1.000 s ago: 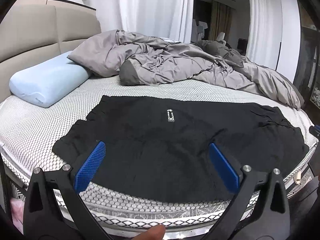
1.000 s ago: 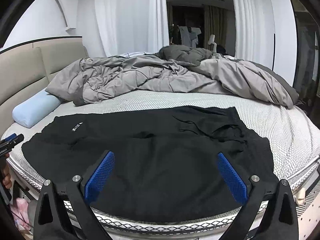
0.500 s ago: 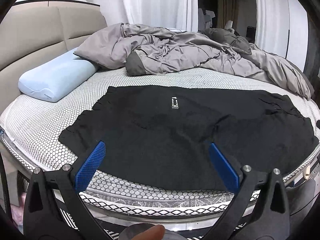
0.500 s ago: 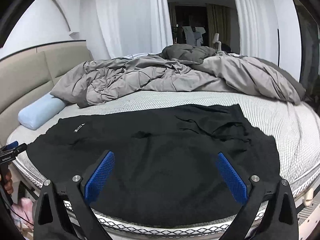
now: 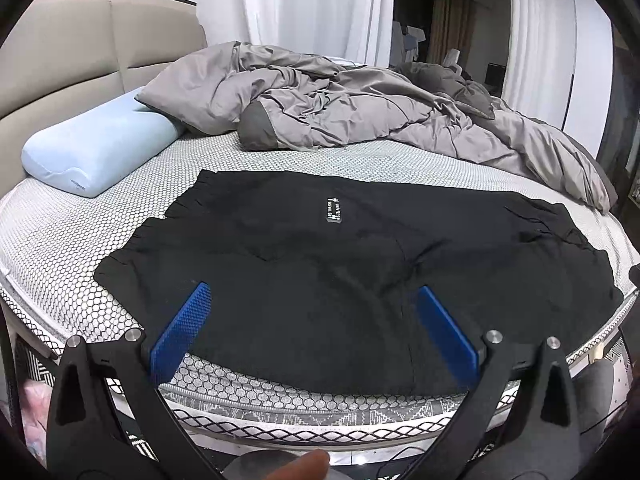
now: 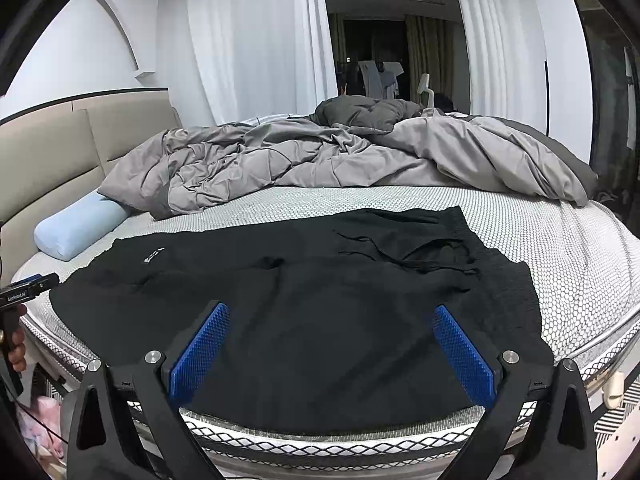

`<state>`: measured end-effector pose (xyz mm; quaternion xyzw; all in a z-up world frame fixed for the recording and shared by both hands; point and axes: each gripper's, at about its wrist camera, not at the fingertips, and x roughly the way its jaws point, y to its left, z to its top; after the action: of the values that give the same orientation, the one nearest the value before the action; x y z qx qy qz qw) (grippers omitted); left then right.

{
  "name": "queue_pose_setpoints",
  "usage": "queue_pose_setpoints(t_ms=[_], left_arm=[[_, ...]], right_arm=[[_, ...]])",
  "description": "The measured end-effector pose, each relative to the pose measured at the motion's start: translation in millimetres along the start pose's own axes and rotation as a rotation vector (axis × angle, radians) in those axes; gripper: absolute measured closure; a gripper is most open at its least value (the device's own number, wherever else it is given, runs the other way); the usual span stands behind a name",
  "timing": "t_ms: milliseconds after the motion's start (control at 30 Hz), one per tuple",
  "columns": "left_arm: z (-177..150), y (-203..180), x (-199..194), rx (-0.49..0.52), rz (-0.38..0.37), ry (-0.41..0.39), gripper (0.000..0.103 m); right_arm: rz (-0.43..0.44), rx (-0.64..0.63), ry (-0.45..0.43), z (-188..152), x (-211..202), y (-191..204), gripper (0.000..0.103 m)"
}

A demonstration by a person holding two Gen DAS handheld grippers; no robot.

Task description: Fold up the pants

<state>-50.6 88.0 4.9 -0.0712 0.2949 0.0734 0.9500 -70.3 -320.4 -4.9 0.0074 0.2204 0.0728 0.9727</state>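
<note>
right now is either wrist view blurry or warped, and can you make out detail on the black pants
Both views are sharp but fisheye-warped: the bed edge bows. Left wrist: the pants read near-featureless black except a white label. Right wrist: drawstrings barely show; doorway dark.

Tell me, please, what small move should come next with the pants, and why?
Probably lower the right claw onto the near edge of the black pants and close. Both claws are open and empty, the left claw too, and the pants lie flat, unfolded.

"GenRobot.AI" on left hand-held gripper (image 6: 28,291); pants label (image 5: 333,209) and pillow (image 5: 96,156) print unreadable
</note>
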Motion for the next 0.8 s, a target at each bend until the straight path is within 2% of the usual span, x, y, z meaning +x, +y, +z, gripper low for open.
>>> queue_pose_setpoints(t_ms=[200,333,467,567,667,800], left_arm=[[3,15,6,-0.029,0.020,0.017,0.001],[1,34,11,-0.086,0.029,0.038,0.001],[-5,62,22,-0.163,0.043,0.076,0.001],[-15,91,28,-0.261,0.052,0.102,0.001],[-26,120,28,-0.361,0.055,0.096,0.001],[-33,151,35,-0.415,0.057,0.097,0.005]], right_arm=[[0.016,0.022,-0.009,2,6,-5,0.000],[0.027,0.042,-0.004,1,12,-11,0.000],[0.023,0.078,-0.011,-3,17,-26,0.000],[0.029,0.138,-0.009,-8,19,-43,0.000],[0.040,0.181,0.003,-14,24,-59,0.000],[0.063,0.207,0.022,-22,25,-69,0.000]])
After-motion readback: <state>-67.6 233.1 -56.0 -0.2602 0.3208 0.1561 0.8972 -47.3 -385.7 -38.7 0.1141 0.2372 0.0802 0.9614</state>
